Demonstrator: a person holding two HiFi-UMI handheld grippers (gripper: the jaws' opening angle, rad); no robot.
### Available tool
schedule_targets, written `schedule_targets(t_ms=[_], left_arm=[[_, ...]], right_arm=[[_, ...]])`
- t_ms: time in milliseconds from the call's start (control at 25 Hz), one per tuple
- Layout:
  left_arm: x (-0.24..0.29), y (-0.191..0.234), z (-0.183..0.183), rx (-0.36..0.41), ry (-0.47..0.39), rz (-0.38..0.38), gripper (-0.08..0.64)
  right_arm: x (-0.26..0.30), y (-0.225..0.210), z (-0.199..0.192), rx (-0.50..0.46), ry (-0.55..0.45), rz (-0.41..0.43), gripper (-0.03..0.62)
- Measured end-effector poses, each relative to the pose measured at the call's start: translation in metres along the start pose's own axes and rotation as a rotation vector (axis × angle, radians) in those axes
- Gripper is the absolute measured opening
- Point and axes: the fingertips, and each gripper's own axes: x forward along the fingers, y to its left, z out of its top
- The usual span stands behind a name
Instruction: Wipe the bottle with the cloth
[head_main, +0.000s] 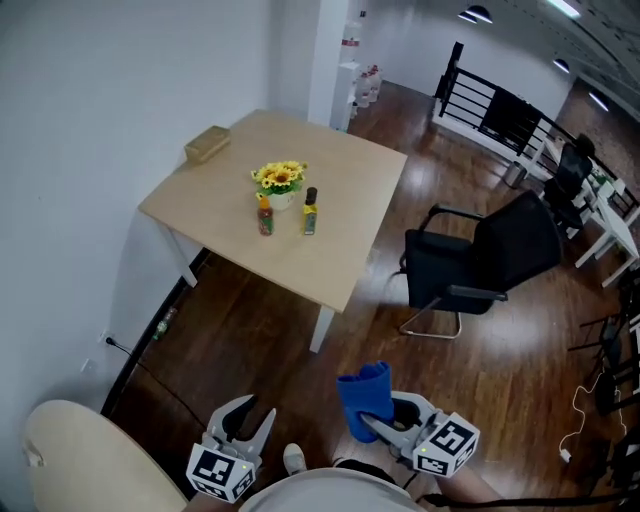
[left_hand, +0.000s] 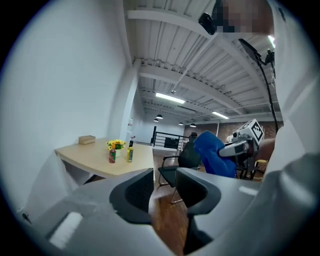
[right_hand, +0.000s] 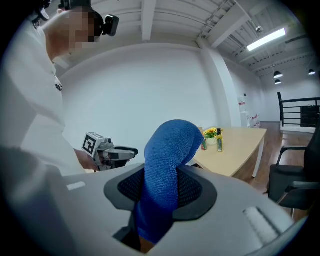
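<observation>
Two small bottles stand on the light wooden table (head_main: 330, 250), far ahead of me: one with a black cap (head_main: 310, 213) (left_hand: 130, 154) (right_hand: 219, 144) and a reddish one (head_main: 265, 216) (left_hand: 112, 156). My right gripper (head_main: 378, 428) (right_hand: 165, 186) is shut on a blue cloth (head_main: 365, 398) (right_hand: 167, 155) (left_hand: 212, 152), which sticks up out of the jaws. My left gripper (head_main: 248, 405) (left_hand: 165, 179) hangs low at my left with its jaws drawn close together and nothing between them. Both grippers are well short of the table.
A pot of yellow flowers (head_main: 280, 180) stands just behind the bottles, and a small box (head_main: 207, 144) lies at the table's far left corner. A black office chair (head_main: 480, 265) stands right of the table on the wooden floor. A white wall runs along the left.
</observation>
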Motion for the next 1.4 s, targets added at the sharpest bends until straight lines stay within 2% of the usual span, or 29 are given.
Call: schedule_targets(t_ms=[80, 200, 440, 680, 1000, 1240, 1400], left_arm=[[-0.002, -0.022, 0.002, 0.03, 0.007, -0.036, 0.147], [-0.001, -0.052, 0.006, 0.013, 0.005, -0.069, 0.147], [-0.002, -0.103, 0.016, 0.025, -0.018, -0.07, 0.147], [-0.015, -0.144, 0.028, 0.063, -0.02, -0.116, 0.147], [-0.023, -0.168, 0.03, 0.058, -0.028, -0.11, 0.147], [-0.017, -0.171, 0.022, 0.023, -0.02, -0.108, 0.147], [-0.012, -0.176, 0.026, 0.046, -0.028, -0.114, 0.147]], right_arm=[[-0.014, 0.008, -0.002, -0.008, -0.005, 0.007, 0.152], [-0.042, 0.011, -0.007, -0.012, -0.005, 0.004, 0.152], [-0.098, 0.01, -0.031, 0.032, -0.029, -0.037, 0.152], [-0.13, 0.023, -0.038, 0.021, -0.048, -0.035, 0.15], [-0.137, 0.035, -0.039, -0.004, -0.04, 0.01, 0.15], [-0.137, 0.039, -0.039, -0.012, -0.038, 0.019, 0.15], [-0.137, 0.039, -0.036, -0.04, -0.038, 0.021, 0.15]])
